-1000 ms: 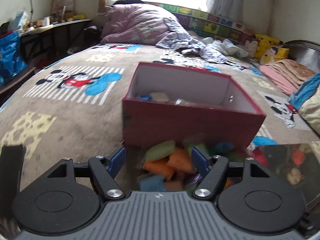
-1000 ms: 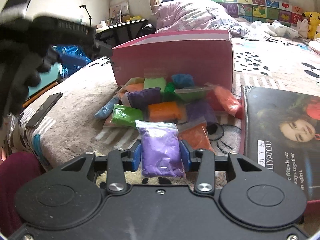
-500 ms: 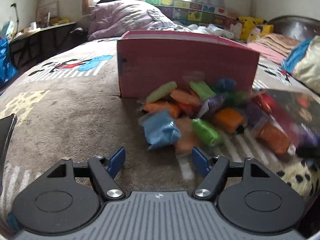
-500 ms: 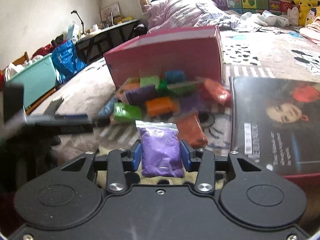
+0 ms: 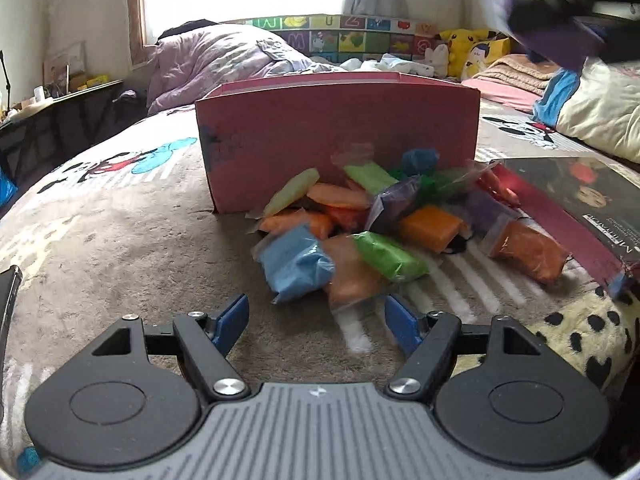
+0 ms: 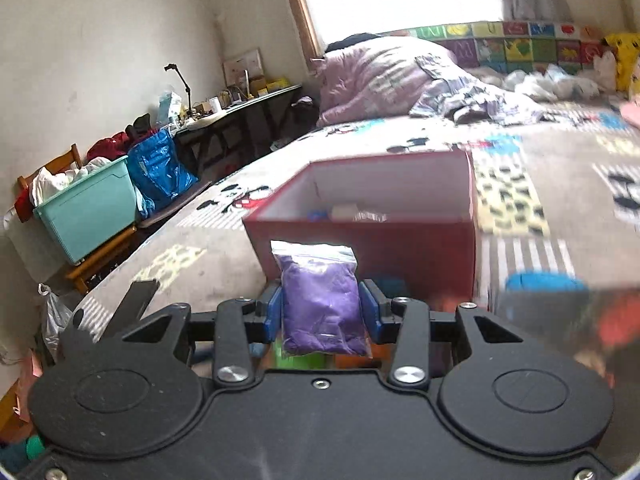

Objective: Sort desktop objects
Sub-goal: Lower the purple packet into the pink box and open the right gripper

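Observation:
A pink box [image 5: 338, 136] stands on the bed; several coloured bags lie heaped against its near wall, with a blue bag [image 5: 294, 262], a green bag [image 5: 388, 256] and an orange bag [image 5: 430, 228] in front. My left gripper [image 5: 316, 320] is open and empty, low, just short of the blue bag. My right gripper [image 6: 322, 310] is shut on a purple bag [image 6: 320, 300], held high over the heap, facing the open top of the box [image 6: 360, 224], which holds a few items. The right gripper shows blurred at the upper right of the left wrist view [image 5: 560, 12].
A dark box lid with a printed face [image 5: 576, 200] lies right of the heap. A phone [image 5: 8, 296] lies at the bed's left edge. A teal bin [image 6: 88, 212], a blue sack [image 6: 160, 168] and a desk stand left of the bed. Pillows and blankets lie at the back.
My right gripper has risen with the purple bag, from low in front of the heap to above the box. My left gripper has pulled back and dropped low before the heap.

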The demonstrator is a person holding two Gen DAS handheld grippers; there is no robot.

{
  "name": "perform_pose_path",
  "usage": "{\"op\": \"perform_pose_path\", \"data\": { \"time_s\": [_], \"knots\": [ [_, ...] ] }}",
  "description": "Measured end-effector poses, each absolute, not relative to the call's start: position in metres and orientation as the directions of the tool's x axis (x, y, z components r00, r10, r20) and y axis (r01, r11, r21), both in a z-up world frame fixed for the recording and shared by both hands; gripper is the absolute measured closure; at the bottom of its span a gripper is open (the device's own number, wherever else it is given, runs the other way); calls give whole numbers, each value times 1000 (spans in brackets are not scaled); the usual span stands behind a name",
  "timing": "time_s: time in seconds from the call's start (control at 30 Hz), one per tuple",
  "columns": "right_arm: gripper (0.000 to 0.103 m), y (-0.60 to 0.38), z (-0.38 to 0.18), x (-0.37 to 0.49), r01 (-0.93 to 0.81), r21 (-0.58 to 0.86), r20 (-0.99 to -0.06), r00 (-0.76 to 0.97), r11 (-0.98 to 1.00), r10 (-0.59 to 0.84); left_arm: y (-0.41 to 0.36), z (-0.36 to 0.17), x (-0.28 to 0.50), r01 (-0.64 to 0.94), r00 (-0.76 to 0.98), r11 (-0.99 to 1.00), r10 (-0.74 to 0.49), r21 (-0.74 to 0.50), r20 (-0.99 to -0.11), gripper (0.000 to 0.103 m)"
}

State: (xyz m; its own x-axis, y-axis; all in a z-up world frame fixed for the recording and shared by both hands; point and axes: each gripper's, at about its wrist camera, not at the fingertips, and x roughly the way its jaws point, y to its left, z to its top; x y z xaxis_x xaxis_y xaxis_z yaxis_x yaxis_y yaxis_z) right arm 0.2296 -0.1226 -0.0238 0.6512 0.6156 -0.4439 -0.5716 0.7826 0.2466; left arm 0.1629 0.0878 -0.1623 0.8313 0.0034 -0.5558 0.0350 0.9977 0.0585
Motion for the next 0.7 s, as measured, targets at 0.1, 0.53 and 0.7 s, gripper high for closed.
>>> {"op": "perform_pose_path", "data": {
  "time_s": [0.1, 0.53, 0.7],
  "knots": [
    [63, -113, -9, 253, -578, 238, -444, 650, 781, 617, 85, -158, 162, 39, 841, 998, -2, 57, -541, 29],
    [63, -69, 4, 350, -603, 119, -593, 594, 789, 543, 104, -115, 151, 32, 906, 997, -58, -70, -420, 29],
    [63, -59, -2, 378, -597, 73, -649, 580, 799, 492, 107, -105, 155, 25, 909, 996, -57, -81, -413, 29]
  ]
}}
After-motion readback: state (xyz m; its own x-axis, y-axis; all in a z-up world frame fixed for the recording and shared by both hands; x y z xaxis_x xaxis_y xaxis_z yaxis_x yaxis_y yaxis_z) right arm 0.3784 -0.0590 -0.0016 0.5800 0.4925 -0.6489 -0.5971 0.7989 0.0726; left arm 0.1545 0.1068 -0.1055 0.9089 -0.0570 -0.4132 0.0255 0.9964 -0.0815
